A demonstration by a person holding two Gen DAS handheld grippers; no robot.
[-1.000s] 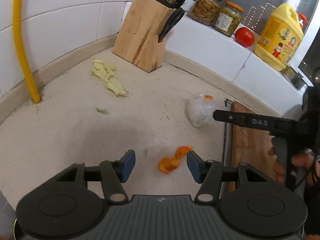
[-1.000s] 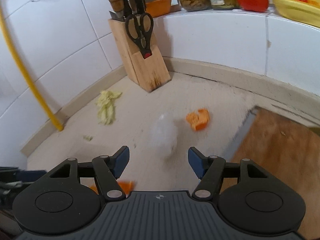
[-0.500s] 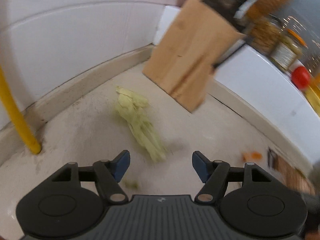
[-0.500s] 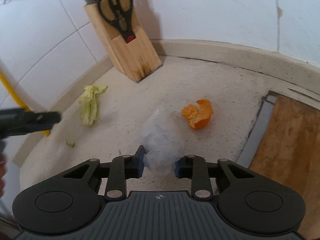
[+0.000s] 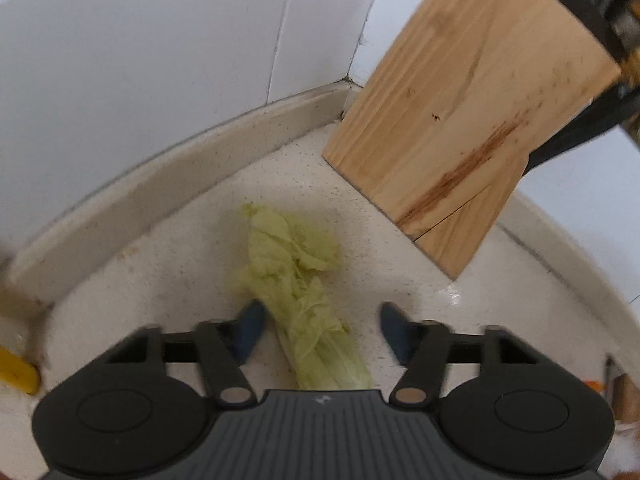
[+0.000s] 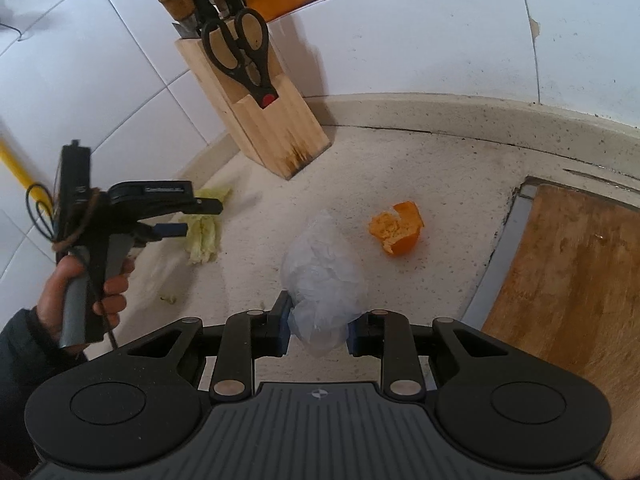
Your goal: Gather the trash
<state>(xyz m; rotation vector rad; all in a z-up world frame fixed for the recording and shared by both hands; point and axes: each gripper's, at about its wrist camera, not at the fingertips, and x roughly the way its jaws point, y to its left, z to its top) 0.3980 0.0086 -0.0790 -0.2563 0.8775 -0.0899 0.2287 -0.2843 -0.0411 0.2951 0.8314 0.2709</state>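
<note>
A wilted pale green lettuce leaf lies on the speckled counter near the wall. My left gripper straddles its near end and its jaws are closing. The left pad touches the leaf, while the right pad stands clear of it. In the right wrist view the same left gripper, held by a hand, reaches over the lettuce. My right gripper is shut on a crumpled clear plastic bag. A piece of orange peel lies just beyond the bag.
A wooden knife block with scissors and knives stands in the corner, close behind the lettuce. A wooden cutting board lies on the right. A yellow pipe runs by the left wall. A small green scrap lies on the counter.
My left gripper moved from the orange peels to the lettuce and now straddles it, jaws narrower. My right gripper closed on the plastic bag and has kept hold of it.
</note>
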